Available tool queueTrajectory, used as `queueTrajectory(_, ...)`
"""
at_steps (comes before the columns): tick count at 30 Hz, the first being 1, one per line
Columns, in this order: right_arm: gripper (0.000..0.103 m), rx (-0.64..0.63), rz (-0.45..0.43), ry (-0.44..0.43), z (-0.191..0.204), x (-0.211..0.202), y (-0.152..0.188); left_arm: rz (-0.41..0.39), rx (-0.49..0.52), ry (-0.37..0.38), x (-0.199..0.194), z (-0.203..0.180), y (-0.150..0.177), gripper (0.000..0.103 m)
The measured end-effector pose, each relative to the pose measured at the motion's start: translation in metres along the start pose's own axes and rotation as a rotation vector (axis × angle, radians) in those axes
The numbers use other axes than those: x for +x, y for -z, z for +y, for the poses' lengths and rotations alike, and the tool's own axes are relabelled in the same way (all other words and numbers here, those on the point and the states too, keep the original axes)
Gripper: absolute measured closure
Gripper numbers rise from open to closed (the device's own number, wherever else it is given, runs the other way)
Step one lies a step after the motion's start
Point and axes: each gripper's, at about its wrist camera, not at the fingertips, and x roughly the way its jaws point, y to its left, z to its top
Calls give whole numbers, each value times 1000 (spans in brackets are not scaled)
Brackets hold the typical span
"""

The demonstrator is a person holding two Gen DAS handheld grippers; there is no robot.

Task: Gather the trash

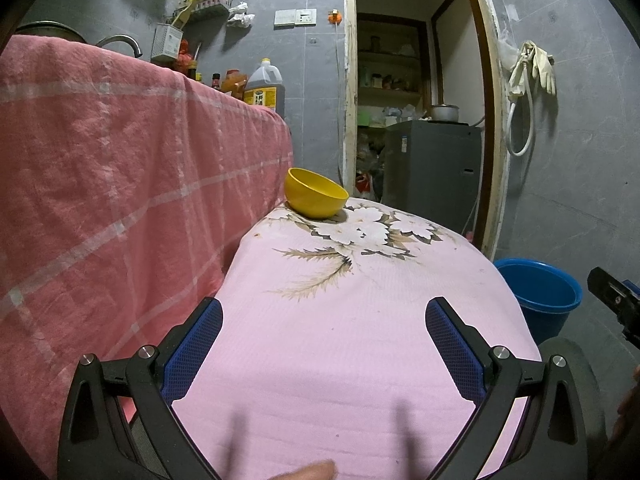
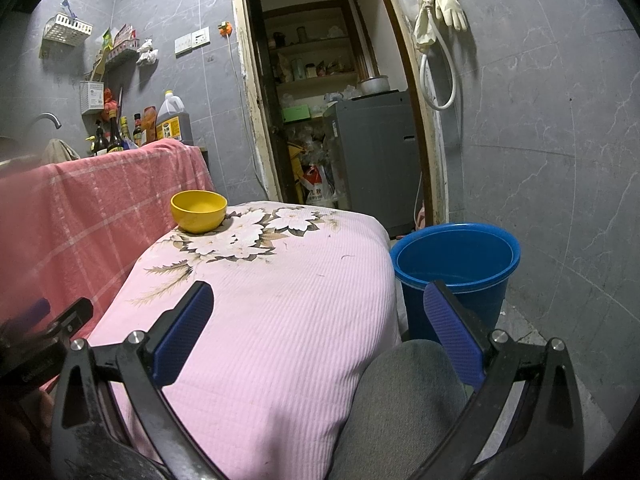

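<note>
A yellow bowl (image 1: 315,193) (image 2: 199,211) stands at the far left corner of a low table under a pink flowered cloth (image 1: 360,320) (image 2: 272,300). A blue bucket (image 2: 456,268) (image 1: 540,296) sits on the floor to the right of the table, with nothing visible inside. My left gripper (image 1: 324,320) hovers open over the near part of the cloth, holding nothing. My right gripper (image 2: 320,312) is open too, above the table's near right edge, close to the bucket. No loose trash shows on the cloth.
A counter draped in a red checked cloth (image 1: 120,160) rises on the left, with bottles and an oil jug (image 1: 264,88) on it. A doorway (image 2: 332,100) beyond leads to shelves and a grey appliance (image 2: 372,160). A person's grey trouser leg (image 2: 400,400) lies below the right gripper.
</note>
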Motion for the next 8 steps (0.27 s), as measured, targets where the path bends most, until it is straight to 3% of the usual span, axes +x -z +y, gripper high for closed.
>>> queueTrajectory(8,0,0,2,0,3,-2,0,6,-2,-4,1,1,0,4)
